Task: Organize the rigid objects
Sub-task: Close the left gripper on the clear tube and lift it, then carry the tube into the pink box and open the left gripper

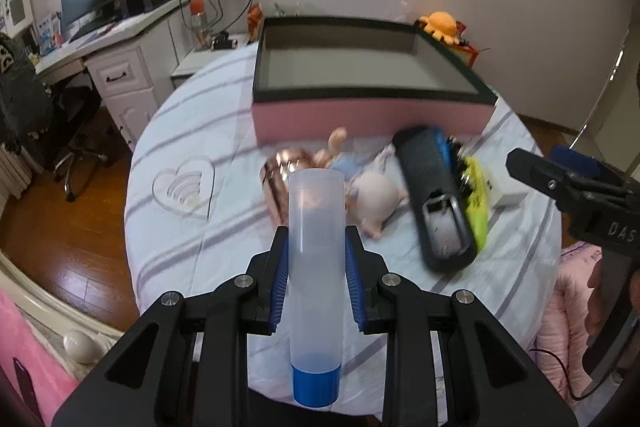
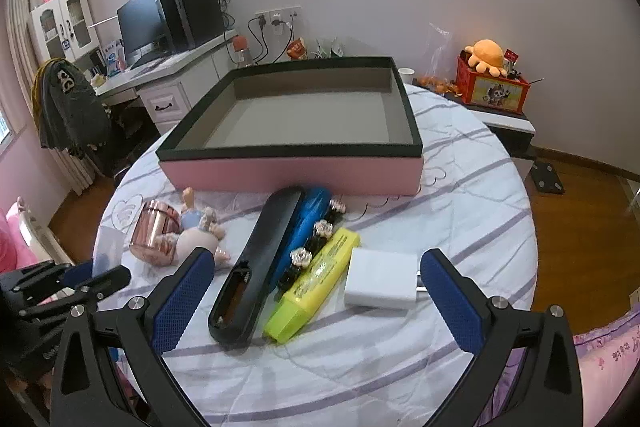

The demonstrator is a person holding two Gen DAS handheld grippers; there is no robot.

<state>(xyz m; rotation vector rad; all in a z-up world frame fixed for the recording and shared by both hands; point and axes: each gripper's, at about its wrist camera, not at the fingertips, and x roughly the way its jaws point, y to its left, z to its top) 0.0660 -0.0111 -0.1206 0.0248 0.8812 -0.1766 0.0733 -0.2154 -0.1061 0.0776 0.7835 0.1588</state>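
My left gripper [image 1: 316, 239] is shut on a translucent plastic bottle [image 1: 316, 219] with a blue cap, held above the striped bedsheet. It also shows at the left edge of the right wrist view as the left gripper [image 2: 80, 279] with the bottle [image 2: 106, 247]. My right gripper [image 2: 316, 259] stands open over the black case [image 2: 256, 267], the yellow highlighter [image 2: 316, 283] and the white charger [image 2: 380, 283], touching none of them. Behind them lies the open pink box [image 2: 292, 171] with a dark rim, nothing inside.
A rose-gold tin [image 2: 154, 227], a small doll and a pig figure [image 2: 196, 239] lie left of the case. A blue item [image 2: 312, 219] and a black strip of hair clips [image 2: 316, 239] lie beside it. A desk [image 2: 160, 75] stands beyond the round bed.
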